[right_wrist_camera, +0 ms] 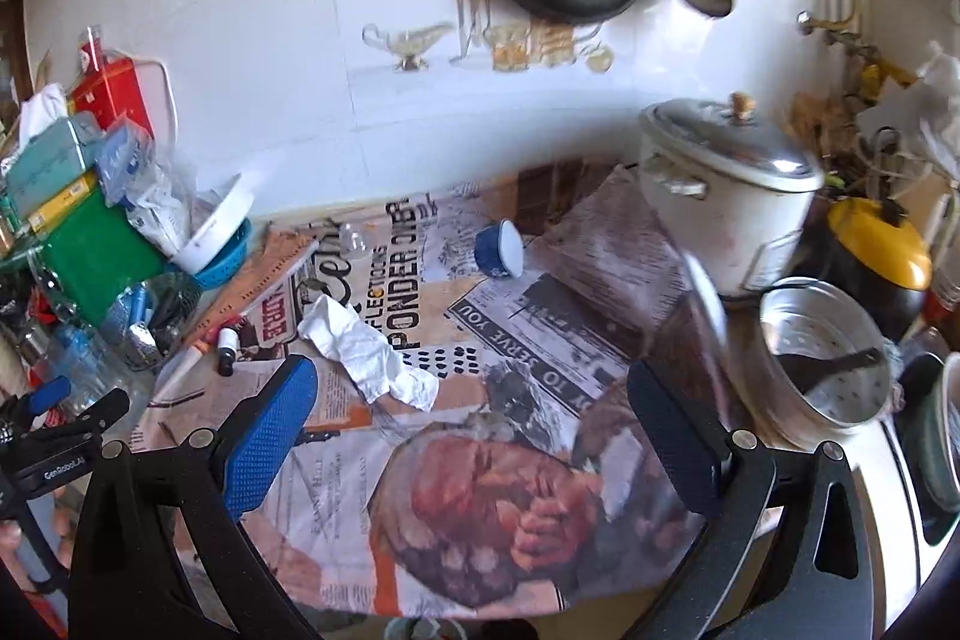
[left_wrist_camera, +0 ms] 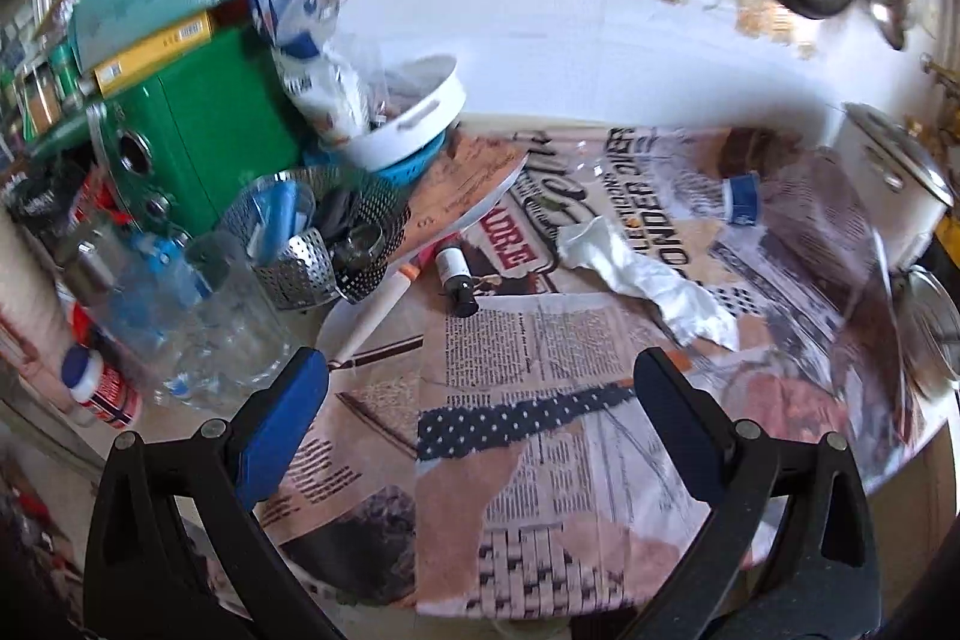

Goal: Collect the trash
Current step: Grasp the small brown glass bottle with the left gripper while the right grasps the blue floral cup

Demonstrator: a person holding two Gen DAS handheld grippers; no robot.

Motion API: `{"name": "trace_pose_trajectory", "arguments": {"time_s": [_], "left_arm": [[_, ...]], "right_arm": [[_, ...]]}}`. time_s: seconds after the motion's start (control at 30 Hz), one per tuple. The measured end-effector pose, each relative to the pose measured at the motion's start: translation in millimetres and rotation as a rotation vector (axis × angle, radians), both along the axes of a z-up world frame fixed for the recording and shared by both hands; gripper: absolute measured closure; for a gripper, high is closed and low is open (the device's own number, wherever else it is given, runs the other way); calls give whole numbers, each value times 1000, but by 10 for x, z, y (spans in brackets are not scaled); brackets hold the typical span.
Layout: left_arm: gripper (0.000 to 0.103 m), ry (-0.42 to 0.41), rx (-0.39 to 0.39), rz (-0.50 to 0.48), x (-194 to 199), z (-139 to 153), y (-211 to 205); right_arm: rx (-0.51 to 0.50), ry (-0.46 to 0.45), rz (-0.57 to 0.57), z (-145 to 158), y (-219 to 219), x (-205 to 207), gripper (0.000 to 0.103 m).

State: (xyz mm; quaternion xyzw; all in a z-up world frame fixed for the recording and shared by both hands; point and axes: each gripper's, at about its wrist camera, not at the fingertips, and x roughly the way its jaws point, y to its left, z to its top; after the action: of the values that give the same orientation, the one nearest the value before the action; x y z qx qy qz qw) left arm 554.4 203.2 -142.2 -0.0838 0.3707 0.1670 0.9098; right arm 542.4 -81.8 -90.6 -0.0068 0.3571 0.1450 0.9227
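Reaching, left wrist view: your left tongs [left_wrist_camera: 480, 376] stand spread and hold nothing; the crumpled white paper [left_wrist_camera: 648, 280] lies ahead on the newsprint-covered tabletop [left_wrist_camera: 540, 460], slightly right of centre.
Approach: steer right, straddle the wad at its thick middle, then pinch.
Obstacles: small dark vial [left_wrist_camera: 457, 277] left of the paper, blue-capped clear bottle [left_wrist_camera: 714, 196] beyond it.
Right wrist view: your right tongs [right_wrist_camera: 474, 400] gape fully, empty; the paper [right_wrist_camera: 372, 346] sits just ahead of their left finger.
Clutter: blue cup [right_wrist_camera: 499, 249] tipped farther back, rice cooker [right_wrist_camera: 726, 196] right, steamer pot [right_wrist_camera: 828, 358] near.
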Motion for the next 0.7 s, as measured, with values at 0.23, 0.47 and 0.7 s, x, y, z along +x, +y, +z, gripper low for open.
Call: {"name": "trace_pose_trajectory", "arguments": {"time_s": [0.23, 0.47, 0.7], "left_arm": [[1, 70, -80, 144, 666, -401, 279], [13, 110, -131, 239, 1223, -862, 529], [33, 149, -129, 266, 1544, -1220, 672]], "right_arm": [[-8, 111, 32, -448, 51, 1069, 1], [-61, 143, 41, -947, 292, 2007, 3], [-200, 182, 14, -1495, 664, 2573, 21]]}}
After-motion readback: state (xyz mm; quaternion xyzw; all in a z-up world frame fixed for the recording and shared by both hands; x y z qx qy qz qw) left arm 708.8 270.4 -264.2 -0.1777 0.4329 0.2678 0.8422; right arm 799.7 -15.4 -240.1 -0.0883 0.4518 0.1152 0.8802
